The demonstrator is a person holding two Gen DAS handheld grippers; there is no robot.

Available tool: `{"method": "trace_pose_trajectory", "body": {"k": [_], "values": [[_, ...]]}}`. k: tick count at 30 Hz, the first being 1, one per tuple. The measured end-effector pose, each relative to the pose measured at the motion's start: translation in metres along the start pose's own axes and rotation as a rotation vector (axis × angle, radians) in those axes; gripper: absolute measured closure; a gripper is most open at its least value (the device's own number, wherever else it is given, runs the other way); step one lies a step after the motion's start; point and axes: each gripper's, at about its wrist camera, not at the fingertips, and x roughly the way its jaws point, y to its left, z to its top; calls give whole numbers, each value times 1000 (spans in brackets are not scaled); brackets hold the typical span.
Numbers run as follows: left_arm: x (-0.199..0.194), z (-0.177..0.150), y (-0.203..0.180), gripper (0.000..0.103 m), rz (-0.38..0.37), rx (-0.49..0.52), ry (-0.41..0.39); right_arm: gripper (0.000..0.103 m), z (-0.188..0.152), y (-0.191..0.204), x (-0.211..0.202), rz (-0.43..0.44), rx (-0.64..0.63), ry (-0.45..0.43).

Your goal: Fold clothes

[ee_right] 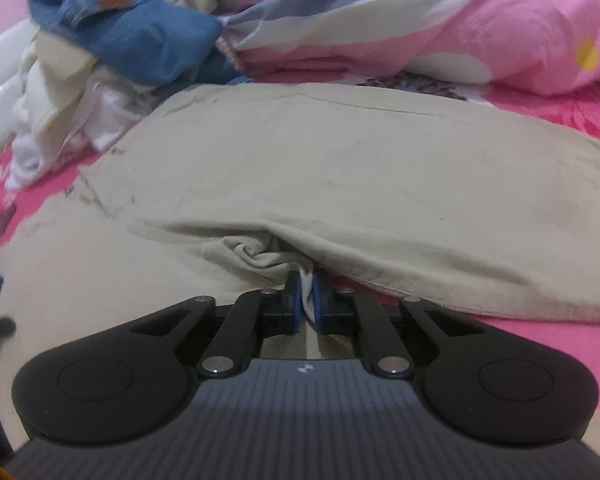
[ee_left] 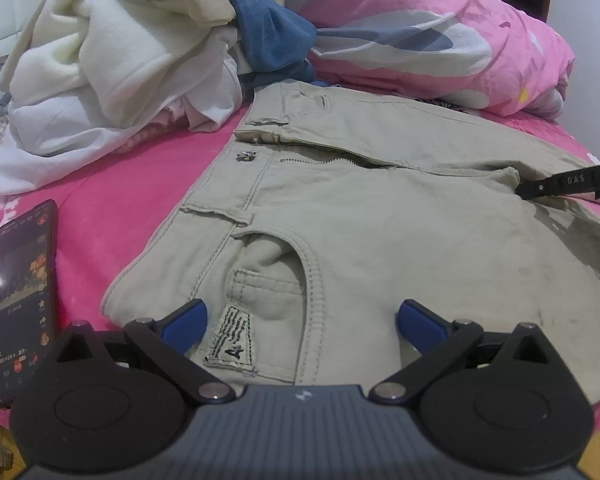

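Trousers [ee_left: 380,216]: beige cotton, spread flat on the bed with the front side up. The waistband faces left in the left wrist view. The fly is unzipped, and a metal button [ee_left: 247,155] sits on the waistband. A curved front pocket and a small sewn label [ee_left: 233,340] lie nearest the camera. Faint dark smudges mark the cloth toward the right.
Trousers, right wrist view [ee_right: 340,184]: one leg lies across the picture as a broad, smooth band, with a bunched fold at its near edge.
Left gripper [ee_left: 302,320]: open wide, blue pads apart over the pocket area, nothing between them.
Right gripper [ee_right: 307,300]: closed tight on a pinch of the trousers' cloth at the bunched fold; the blue pads press on the fabric from both sides. In the left wrist view its black finger [ee_left: 568,186] reaches in from the right edge at the crotch.
Bed [ee_left: 112,216]: bright pink sheet under the trousers.
Pile [ee_left: 112,56]: unfolded cream, white and blue clothes, behind the waistband.
Quilt [ee_left: 440,36]: pink with grey and white shapes, along the far side.
Phone [ee_left: 22,296]: screen lit, lying on the bed left of the trousers.
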Motion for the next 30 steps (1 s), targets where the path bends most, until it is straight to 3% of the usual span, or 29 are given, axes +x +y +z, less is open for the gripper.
{"method": "trace_pose_trajectory", "body": {"k": [4,8,13,19,25,28,30], "values": [[0,0,0,1,-1,2,3,84,2,-4,-13,-36,68,-43],[1,0,1,1,-2,3,2,84,5,-18,-33,-28,156,-86],[1,0,1,1,-1,6,2,83,0,-44,-38,4,315,-57],[0,0,1,1,-3,11,7,83,-7,-44,-58,-51,331,-100],[0,1,2,1,-3,16,11,83,-17,-37,-71,-55,196,41],[-1,1,1,1,2,16,11,86,-28,-40,-49,-111,158,97],[-1,0,0,1,5,15,9,88,-26,-43,-42,-128,150,43]]}}
